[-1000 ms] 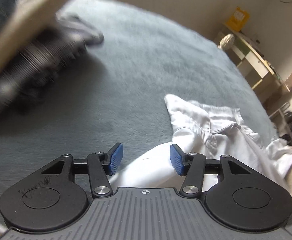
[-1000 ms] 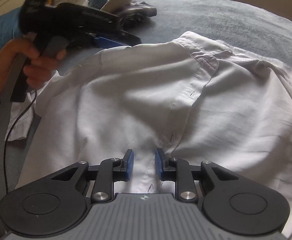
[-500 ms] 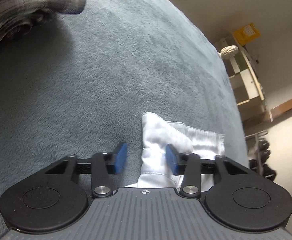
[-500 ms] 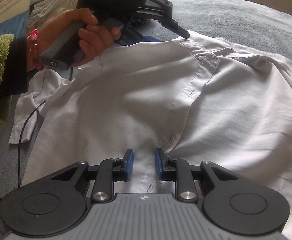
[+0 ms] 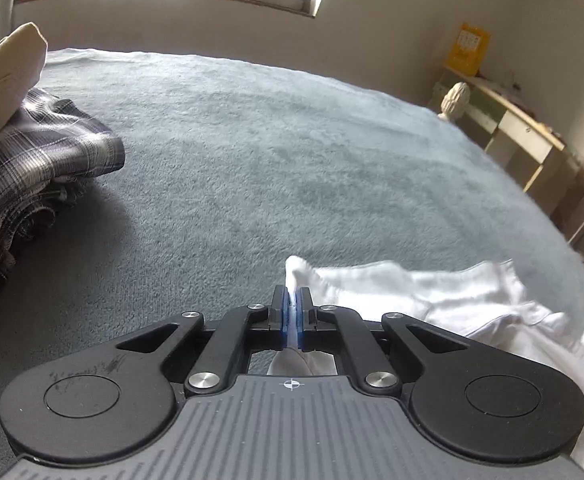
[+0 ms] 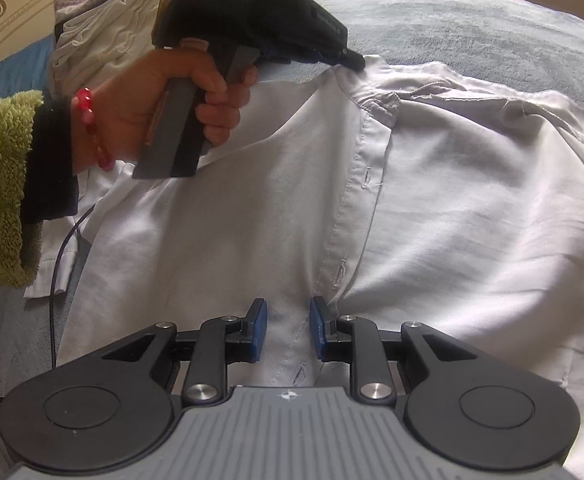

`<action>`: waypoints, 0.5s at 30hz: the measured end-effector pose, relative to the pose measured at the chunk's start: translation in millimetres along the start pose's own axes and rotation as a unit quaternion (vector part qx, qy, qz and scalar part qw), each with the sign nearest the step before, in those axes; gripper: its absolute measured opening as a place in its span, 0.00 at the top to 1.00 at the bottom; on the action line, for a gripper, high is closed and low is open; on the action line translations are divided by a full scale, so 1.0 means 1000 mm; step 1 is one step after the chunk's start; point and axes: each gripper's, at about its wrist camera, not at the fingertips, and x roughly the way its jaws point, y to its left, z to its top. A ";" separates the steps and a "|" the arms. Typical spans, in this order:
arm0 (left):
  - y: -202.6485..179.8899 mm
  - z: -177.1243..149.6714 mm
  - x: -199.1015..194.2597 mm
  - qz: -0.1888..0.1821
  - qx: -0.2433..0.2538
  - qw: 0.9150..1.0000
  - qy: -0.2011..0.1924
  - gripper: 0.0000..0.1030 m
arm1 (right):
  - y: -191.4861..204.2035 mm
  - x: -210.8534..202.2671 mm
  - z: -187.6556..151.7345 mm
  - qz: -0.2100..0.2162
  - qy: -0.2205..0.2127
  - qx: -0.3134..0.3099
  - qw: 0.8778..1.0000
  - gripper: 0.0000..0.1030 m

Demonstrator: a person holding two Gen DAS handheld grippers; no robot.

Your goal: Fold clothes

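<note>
The white shirt [image 6: 431, 208] lay spread front-up on the grey blanket [image 5: 292, 152], and the left gripper [image 5: 291, 316] had its jaws pinched tight on a corner of the collar [image 5: 295, 276]. The right gripper [image 6: 288, 330] hung low over the button placket [image 6: 355, 184], jaws part open with cloth between the pads but no squeeze visible. This looked like the opening grab before a fold; next, the right would likely need its own hold so both could lift together.
</note>
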 end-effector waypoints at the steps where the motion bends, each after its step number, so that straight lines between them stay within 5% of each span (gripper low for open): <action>1: 0.001 -0.001 0.002 0.002 -0.005 1.000 0.002 0.98 | 0.000 0.000 0.000 0.000 0.000 0.001 1.000 0.76; 4: 0.004 -0.002 0.002 0.005 -0.021 1.000 0.004 0.93 | 0.000 -0.002 0.001 0.002 0.001 0.005 1.000 0.75; 8: 0.008 0.005 -0.013 0.021 -0.037 0.999 -0.016 0.65 | -0.011 -0.015 0.013 0.028 -0.003 0.032 0.999 0.73; 11: 0.012 0.008 -0.036 0.012 -0.052 0.997 -0.049 0.64 | -0.035 -0.040 0.033 0.043 -0.050 0.074 0.995 0.73; 15: 0.007 0.001 -0.053 -0.010 -0.045 0.997 -0.057 0.64 | -0.084 -0.051 0.073 -0.007 -0.104 0.143 0.984 0.73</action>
